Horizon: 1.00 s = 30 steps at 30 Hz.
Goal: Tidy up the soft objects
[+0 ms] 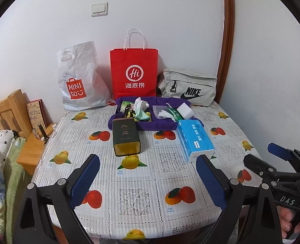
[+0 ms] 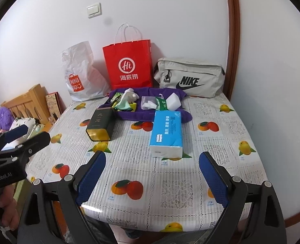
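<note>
A blue tissue pack [image 1: 195, 139] [image 2: 167, 131] lies on the table, in front of a purple cloth [image 1: 160, 125] [image 2: 129, 114] that carries small soft things: a white sock or rag [image 1: 140, 102] [image 2: 129, 93], a white sponge [image 1: 185, 110] [image 2: 174, 100], a green wet-wipe pack [image 1: 175, 113] [image 2: 161, 103]. A dark tea tin [image 1: 125, 136] [image 2: 101, 125] lies to the left. My left gripper [image 1: 148, 181] is open above the near table edge, nothing between its fingers. My right gripper [image 2: 152, 180] is open too, short of the tissue pack.
At the back wall stand a white Miniso bag [image 1: 78, 79] [image 2: 81, 75], a red paper bag [image 1: 133, 73] [image 2: 128, 65] and a grey Nike pouch [image 1: 188, 87] [image 2: 189, 77]. A wooden bedside stand [image 1: 27, 154] and bedding sit left of the fruit-print tablecloth [image 1: 141, 193] [image 2: 170, 193].
</note>
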Motion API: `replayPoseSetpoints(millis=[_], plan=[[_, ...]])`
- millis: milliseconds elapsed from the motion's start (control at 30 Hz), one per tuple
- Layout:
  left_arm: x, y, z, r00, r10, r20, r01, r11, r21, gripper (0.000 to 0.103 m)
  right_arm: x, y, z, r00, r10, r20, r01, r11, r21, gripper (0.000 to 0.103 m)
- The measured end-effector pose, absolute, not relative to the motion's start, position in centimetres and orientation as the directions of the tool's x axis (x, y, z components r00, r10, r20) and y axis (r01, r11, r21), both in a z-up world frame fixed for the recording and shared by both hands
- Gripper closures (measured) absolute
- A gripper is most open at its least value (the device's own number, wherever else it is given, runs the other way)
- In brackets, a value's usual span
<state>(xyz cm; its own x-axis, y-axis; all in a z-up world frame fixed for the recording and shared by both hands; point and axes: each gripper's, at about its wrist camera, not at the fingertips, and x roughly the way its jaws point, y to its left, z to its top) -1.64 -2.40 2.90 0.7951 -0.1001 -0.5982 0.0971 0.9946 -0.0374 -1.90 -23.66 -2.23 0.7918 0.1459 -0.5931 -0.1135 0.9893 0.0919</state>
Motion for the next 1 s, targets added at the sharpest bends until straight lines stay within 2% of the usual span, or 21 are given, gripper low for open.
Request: replayPoseSetpoints(millis=[1000], plan=[[-2.4, -1.4, 2.8, 0.794, -0.080, -0.603, 0.082, 0.996, -0.024, 0.007, -3.0, -22.2, -1.5, 0.804, 0.135, -0.578, -0.120, 0.991, 0.065, 0.011]])
